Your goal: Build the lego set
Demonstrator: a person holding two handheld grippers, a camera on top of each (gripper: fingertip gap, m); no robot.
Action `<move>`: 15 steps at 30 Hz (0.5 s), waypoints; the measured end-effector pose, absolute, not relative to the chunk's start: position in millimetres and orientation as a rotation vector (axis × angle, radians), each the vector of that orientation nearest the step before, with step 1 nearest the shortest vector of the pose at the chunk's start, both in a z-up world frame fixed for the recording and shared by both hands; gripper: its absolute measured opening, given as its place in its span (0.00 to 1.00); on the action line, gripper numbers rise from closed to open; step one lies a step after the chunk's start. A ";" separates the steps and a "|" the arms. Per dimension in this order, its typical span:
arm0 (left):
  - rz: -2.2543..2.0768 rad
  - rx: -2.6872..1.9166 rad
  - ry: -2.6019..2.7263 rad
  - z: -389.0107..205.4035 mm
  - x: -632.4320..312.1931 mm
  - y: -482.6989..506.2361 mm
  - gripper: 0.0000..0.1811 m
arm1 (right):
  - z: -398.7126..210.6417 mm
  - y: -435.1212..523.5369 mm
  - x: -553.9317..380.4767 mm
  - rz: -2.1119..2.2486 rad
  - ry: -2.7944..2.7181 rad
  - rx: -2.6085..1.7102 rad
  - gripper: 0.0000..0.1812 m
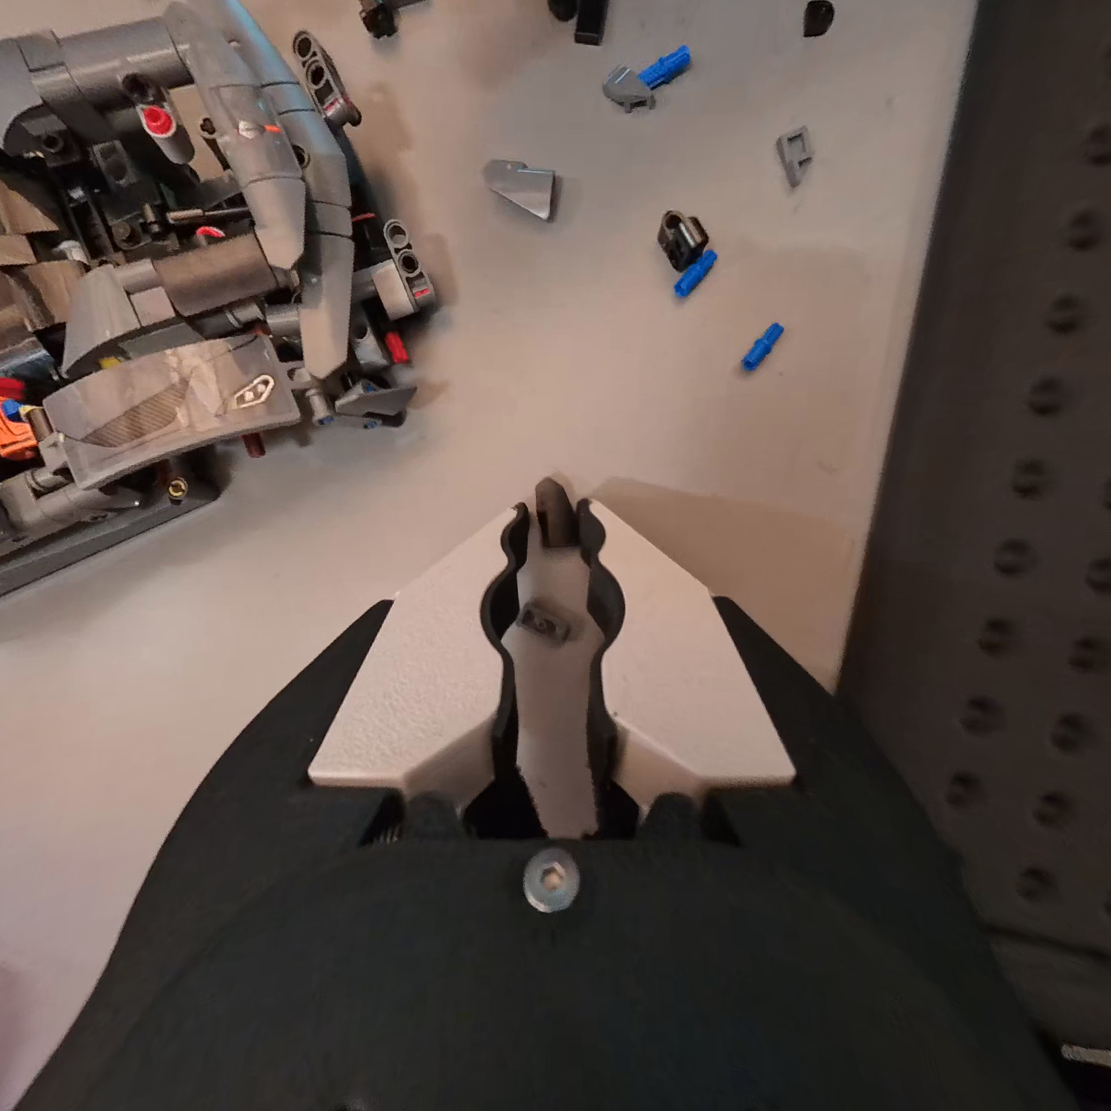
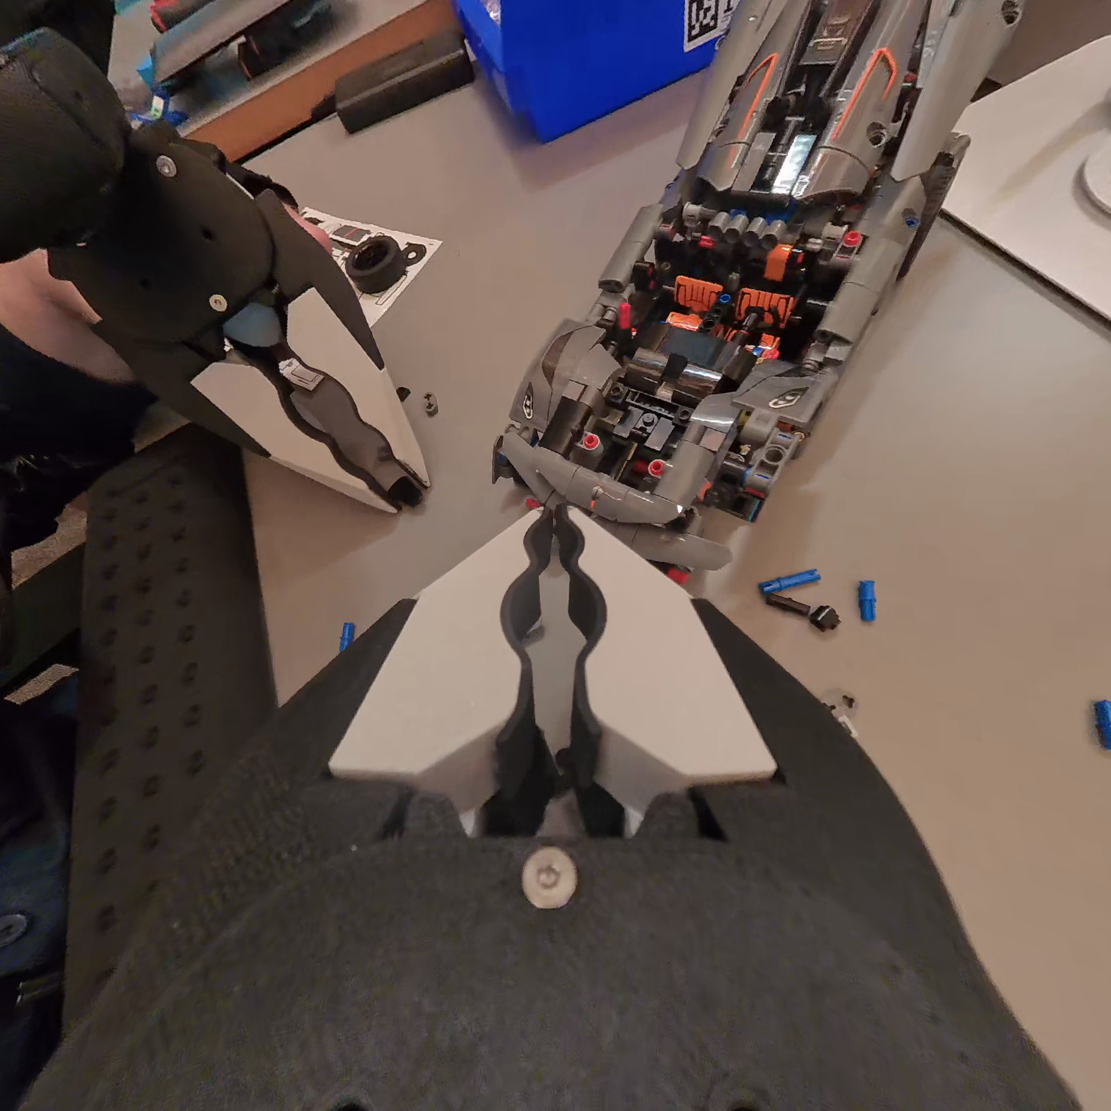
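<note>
The grey, black and orange lego car (image 1: 180,270) lies at the upper left of the left wrist view, and in the middle of the right wrist view (image 2: 691,391). My left gripper (image 1: 553,511) is shut on a small black piece (image 1: 550,517), tip down near the table. It also shows at the left of the right wrist view (image 2: 409,490). My right gripper (image 2: 553,517) is shut, its tips at the car's grey front bumper (image 2: 601,487). I cannot tell whether it pinches any part of the car.
Loose pieces lie on the grey table: blue pins (image 1: 694,273) (image 2: 789,582), a grey panel (image 1: 523,189), a black connector (image 1: 681,237), a black axle pin (image 2: 805,610). A dark perforated mat (image 1: 1022,541) (image 2: 156,601) borders the table. A blue box (image 2: 571,60) and a sticker sheet with a tyre (image 2: 376,258) lie behind. There is about 12 centimetres between the tips of the two grippers.
</note>
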State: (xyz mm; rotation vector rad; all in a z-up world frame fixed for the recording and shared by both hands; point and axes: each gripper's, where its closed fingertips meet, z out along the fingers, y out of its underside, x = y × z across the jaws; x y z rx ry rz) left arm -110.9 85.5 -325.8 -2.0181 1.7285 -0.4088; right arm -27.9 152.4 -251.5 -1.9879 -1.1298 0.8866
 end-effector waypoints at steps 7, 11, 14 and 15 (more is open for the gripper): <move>-0.362 -1.949 1.723 -325.4 -95.0 92.4 0.05 | -248.4 149.9 -29.2 0.897 -1.136 -1.966 0.00; -0.330 -1.880 1.699 -322.7 -95.5 100.6 0.05 | -245.6 149.4 -28.2 0.903 -1.136 -1.952 0.00; -0.490 -1.747 1.613 -297.7 -82.9 98.9 0.05 | -243.8 148.5 -27.7 0.913 -1.140 -1.942 0.00; -0.561 -1.677 1.570 -282.9 -78.1 97.1 0.05 | -242.7 147.6 -27.9 0.920 -1.144 -1.935 0.00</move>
